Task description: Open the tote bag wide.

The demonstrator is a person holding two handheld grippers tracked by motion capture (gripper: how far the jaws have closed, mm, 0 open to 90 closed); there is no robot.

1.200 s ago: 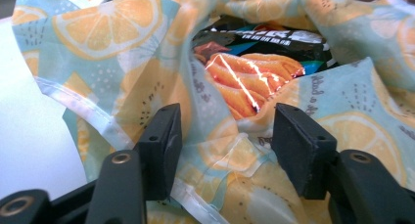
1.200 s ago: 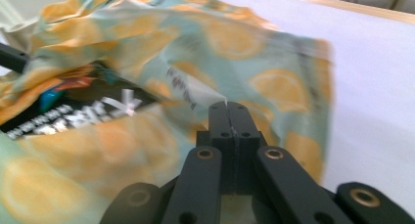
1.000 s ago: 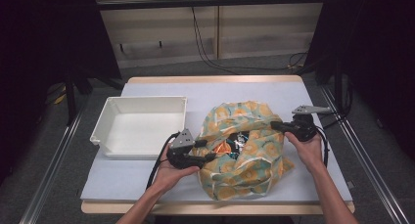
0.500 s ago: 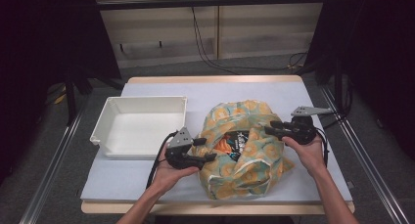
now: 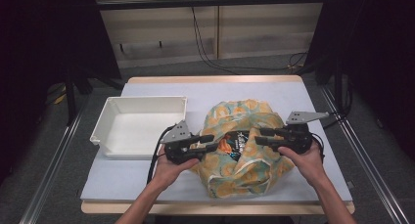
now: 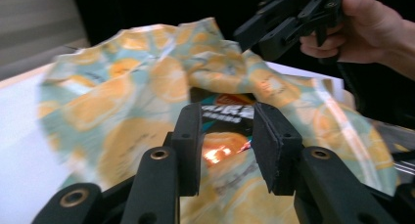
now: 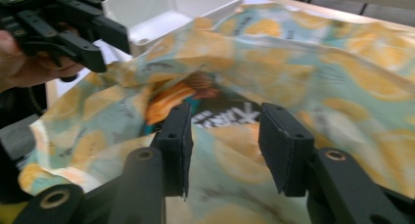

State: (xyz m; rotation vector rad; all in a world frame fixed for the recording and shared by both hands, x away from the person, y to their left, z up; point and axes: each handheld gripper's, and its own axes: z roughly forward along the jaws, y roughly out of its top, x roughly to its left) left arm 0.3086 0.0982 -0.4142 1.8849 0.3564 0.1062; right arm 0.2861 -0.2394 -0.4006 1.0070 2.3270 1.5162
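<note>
We've got the orange-print bag [image 5: 244, 145] lying on the counter [image 5: 313, 97], right btwn our two grippers, its mouth gaping open twd us w/ a dark snack packet [image 5: 238, 142] showing inside. Left gripper [image 5: 210, 142] sits at the bag's left edge; its jaws have just been closing but stand apart, nothing pinched btwn them, fabric just beyond the tips in the left gripper view [image 6: 227, 136]. Right gripper [image 5: 259, 136] is at the bag's right side, jaws just opened and apart, cloth lying under and past them w/o being clamped [image 7: 227, 141]. White tray [image 5: 112, 131] rests beyond the left gripper's outer side, near but apart from the bag.
</note>
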